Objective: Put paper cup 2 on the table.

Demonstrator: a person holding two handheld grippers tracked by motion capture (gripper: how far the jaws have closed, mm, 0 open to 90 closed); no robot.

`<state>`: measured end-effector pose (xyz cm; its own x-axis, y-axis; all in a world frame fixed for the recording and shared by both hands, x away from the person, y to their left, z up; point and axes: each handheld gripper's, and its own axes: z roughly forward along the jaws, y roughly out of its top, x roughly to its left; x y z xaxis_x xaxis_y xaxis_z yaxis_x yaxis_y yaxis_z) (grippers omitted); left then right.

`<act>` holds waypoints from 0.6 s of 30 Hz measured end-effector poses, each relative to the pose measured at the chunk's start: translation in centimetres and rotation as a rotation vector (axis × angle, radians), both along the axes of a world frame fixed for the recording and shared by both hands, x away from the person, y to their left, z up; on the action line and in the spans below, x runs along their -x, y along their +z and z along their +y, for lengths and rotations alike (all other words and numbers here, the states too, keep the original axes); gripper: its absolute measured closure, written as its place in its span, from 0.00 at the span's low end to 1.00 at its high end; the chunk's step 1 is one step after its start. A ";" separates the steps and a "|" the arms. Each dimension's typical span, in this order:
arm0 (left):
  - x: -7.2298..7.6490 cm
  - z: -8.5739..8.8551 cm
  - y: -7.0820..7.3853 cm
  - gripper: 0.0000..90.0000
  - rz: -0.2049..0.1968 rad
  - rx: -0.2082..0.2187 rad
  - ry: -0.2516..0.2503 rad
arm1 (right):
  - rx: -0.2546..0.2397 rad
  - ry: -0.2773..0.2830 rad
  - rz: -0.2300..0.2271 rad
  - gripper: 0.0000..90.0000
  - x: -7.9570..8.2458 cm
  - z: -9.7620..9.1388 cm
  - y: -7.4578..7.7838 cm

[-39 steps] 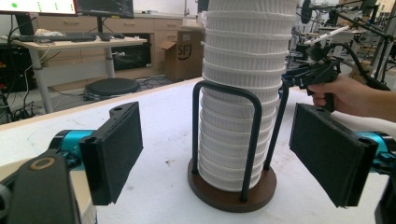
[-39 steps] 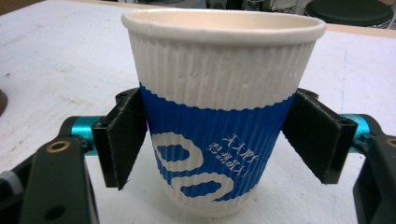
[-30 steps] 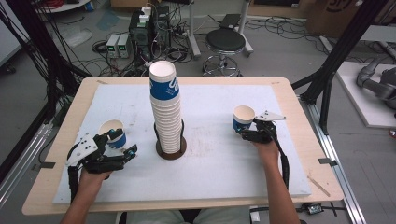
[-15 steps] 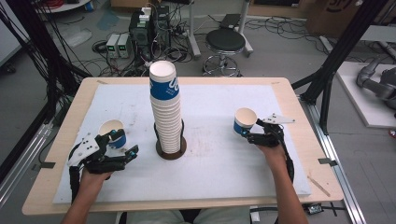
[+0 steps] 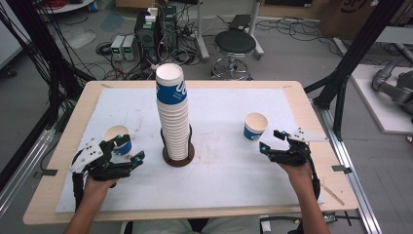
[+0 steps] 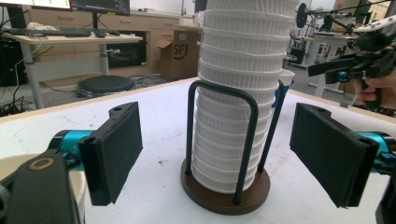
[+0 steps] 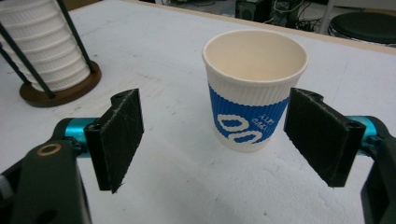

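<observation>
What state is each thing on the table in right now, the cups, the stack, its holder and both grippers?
Cup stack: upright, tall, seated in its holder.
Holder: upright on the table, rods around the stack.
Right cup: upright, empty, standing free ahead of the gripper.
Left cup: upright, beside the left gripper; contact unclear.
Left gripper: open, nothing between its fingers.
Right gripper: open, just opened, clear of the cup.
</observation>
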<state>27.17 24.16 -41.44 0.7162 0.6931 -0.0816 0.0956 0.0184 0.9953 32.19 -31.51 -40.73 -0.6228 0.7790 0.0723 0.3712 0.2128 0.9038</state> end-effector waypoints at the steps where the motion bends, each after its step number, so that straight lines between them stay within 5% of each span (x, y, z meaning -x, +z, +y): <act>1: 0.0 0.0 0.0 0.19 0.000 0.001 0.001 | -0.003 0.001 -0.005 0.23 0.4 0.0 0.1; 18: -0.1 -0.3 0.3 0.19 -0.013 0.010 0.007 | -0.031 0.026 -0.093 0.23 4.9 0.6 0.9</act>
<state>27.27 23.82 -41.11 0.7122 0.6975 -0.0789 0.0824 0.0286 0.9962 27.29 -30.94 -39.83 -0.6479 0.7609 0.0368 0.2801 0.1931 0.9403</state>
